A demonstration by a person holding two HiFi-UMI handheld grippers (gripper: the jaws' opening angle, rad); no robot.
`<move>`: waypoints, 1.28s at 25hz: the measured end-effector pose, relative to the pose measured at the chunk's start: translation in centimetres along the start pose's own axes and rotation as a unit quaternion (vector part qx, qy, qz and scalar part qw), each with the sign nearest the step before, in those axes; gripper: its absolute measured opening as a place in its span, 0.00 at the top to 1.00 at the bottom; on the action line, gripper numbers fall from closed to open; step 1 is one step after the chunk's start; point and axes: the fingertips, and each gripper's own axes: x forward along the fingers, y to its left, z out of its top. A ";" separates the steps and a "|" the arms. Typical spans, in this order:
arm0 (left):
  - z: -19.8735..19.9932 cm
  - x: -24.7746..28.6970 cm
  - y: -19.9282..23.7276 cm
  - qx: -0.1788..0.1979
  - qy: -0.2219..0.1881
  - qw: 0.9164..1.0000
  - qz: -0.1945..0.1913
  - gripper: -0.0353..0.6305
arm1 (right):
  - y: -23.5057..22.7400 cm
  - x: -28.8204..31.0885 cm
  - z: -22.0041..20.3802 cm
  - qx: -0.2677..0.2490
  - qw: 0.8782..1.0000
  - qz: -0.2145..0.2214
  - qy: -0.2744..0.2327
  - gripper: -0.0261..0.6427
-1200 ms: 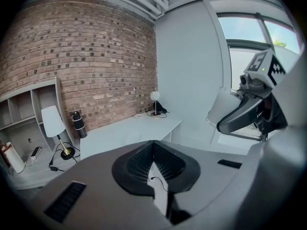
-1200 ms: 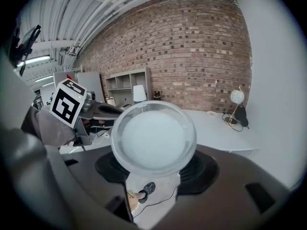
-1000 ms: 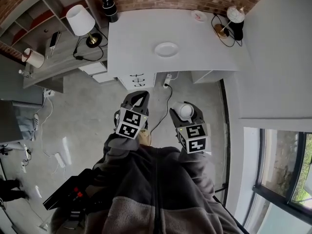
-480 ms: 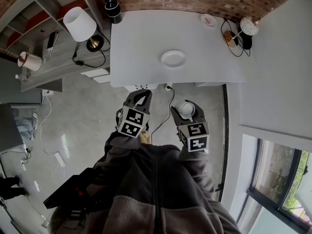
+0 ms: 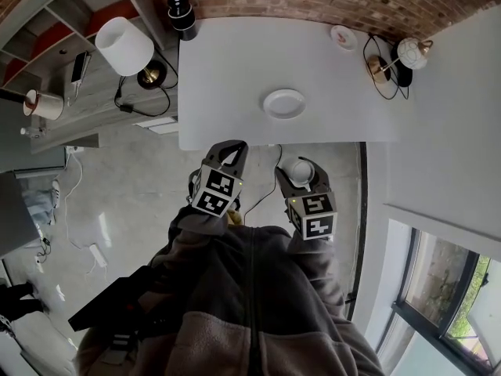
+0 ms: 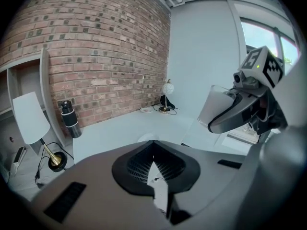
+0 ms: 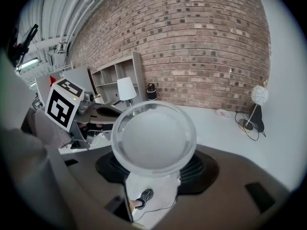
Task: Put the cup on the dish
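The person stands at the near edge of a white desk (image 5: 235, 69) with a gripper in each hand. The right gripper (image 5: 300, 171) has its jaws clamped on a pale cup (image 7: 154, 138), mouth up. The cup hangs over the floor, just short of the desk edge, on the person's side of the dish (image 5: 284, 103) and a little to its right. The dish is white and round, lying flat on the desk near that front edge with nothing on it.

The left gripper (image 5: 228, 151) sits to the near left of the dish, about level with the desk edge. Its jaws are closed together with nothing between them.

Beyond the dish, toward the brick wall, a small saucer (image 5: 343, 36) lies off to the right, with a little globe lamp (image 5: 411, 53) and its looped cord further right. A black bottle (image 5: 181, 14) stands far to the dish's left, at the back corner.
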 end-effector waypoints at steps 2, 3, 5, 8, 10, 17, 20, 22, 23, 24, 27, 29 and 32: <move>-0.2 0.6 0.0 -0.001 0.004 1.000 -0.005 0.94 | -0.1 0.4 -0.1 0.006 1.000 0.000 0.003 0.58; -0.3 0.9 -0.1 -0.002 0.006 1.000 -0.007 0.94 | -0.2 0.6 -0.3 0.009 1.000 0.000 0.005 0.58; -0.4 1.5 -0.3 -0.002 0.010 1.000 -0.010 0.94 | -0.7 0.7 -0.8 0.014 1.000 -0.001 0.010 0.58; -0.2 2.3 -0.2 -0.002 0.014 1.000 -0.009 0.94 | -1.4 1.2 -1.2 0.017 1.000 0.002 0.014 0.58; 0.0 2.9 -0.1 -0.001 0.013 1.000 -0.003 0.94 | -1.9 1.8 -1.4 0.017 1.000 0.008 0.016 0.58; 1.8 4.9 0.3 0.025 -0.016 0.999 0.031 0.94 | -4.8 4.8 -2.2 0.010 0.999 0.027 0.024 0.58; 1.2 5.9 1.0 0.012 -0.001 0.999 0.040 0.94 | -5.8 6.7 -1.7 -0.007 0.999 0.032 0.016 0.58; 0.5 6.7 1.3 0.003 0.009 0.999 0.044 0.94 | -6.5 7.8 -1.5 -0.015 0.999 0.032 0.010 0.58; 0.2 7.1 1.5 0.000 0.013 0.999 0.046 0.94 | -6.8 8.4 -1.5 -0.018 0.999 0.032 0.009 0.58; -0.2 7.5 1.7 -0.003 0.016 0.999 0.048 0.94 | -7.1 9.1 -1.5 -0.022 0.999 0.033 0.010 0.58; -1.5 8.7 2.4 -0.013 0.027 0.998 0.052 0.94 | -8.0 11.3 -1.9 -0.033 0.999 0.035 0.018 0.58; -2.2 9.5 3.1 -0.019 0.034 0.998 0.056 0.94 | -8.6 12.7 -1.9 -0.032 0.999 0.035 0.020 0.58; -2.9 10.4 3.7 -0.026 0.043 0.997 0.060 0.94 | -9.5 14.4 -2.1 -0.034 0.999 0.036 0.021 0.58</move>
